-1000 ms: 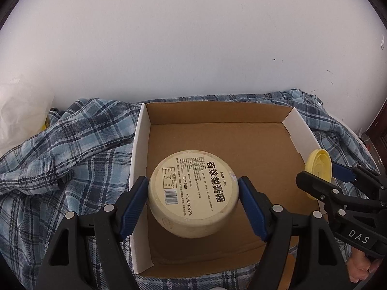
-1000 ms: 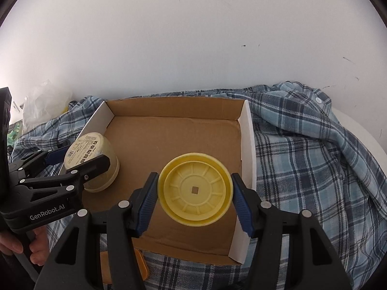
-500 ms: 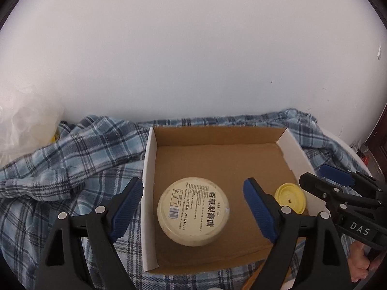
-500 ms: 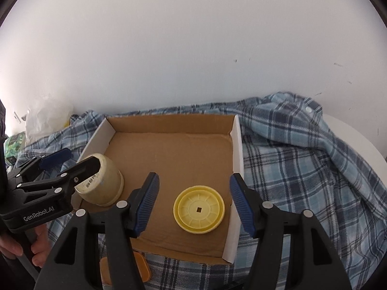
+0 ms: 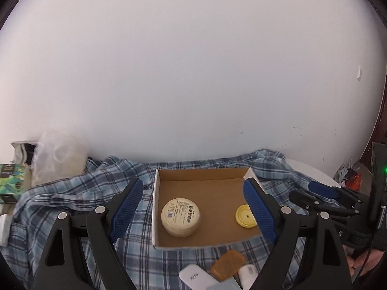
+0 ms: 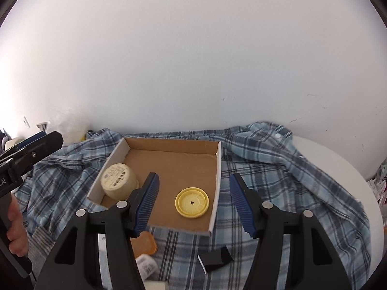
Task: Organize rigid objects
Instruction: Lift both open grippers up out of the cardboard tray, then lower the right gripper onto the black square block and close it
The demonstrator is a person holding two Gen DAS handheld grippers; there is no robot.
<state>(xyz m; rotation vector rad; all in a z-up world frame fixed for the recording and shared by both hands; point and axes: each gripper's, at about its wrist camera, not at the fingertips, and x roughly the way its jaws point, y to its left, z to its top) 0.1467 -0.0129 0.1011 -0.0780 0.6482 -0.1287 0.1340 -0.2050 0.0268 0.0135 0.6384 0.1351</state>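
A cream tub (image 5: 181,217) with a printed label stands in the front left of the open cardboard box (image 5: 156,205). A yellow lid (image 5: 245,216) lies flat in the box's front right. My left gripper (image 5: 193,186) hovers open above and in front of the box, holding nothing. The right wrist view shows the same tub (image 6: 118,181) and lid (image 6: 191,202) in the box (image 6: 217,181). There my right gripper (image 6: 193,177) is also open and empty, above the box's near edge. Each gripper shows at the side of the other's view: the right gripper (image 5: 307,193), the left gripper (image 6: 48,136).
A blue plaid shirt (image 5: 72,200) covers the white round table (image 6: 338,169) under the box. In front of the box lie an orange flat piece (image 5: 228,264), white items (image 5: 193,276) and a small black item (image 6: 215,262). A plastic bag (image 5: 58,159) and a green carton (image 5: 12,181) sit far left.
Both grippers let go, the left of the tub and the right of the lid, and then rose and drew back. The tub and the lid now rest in the box.
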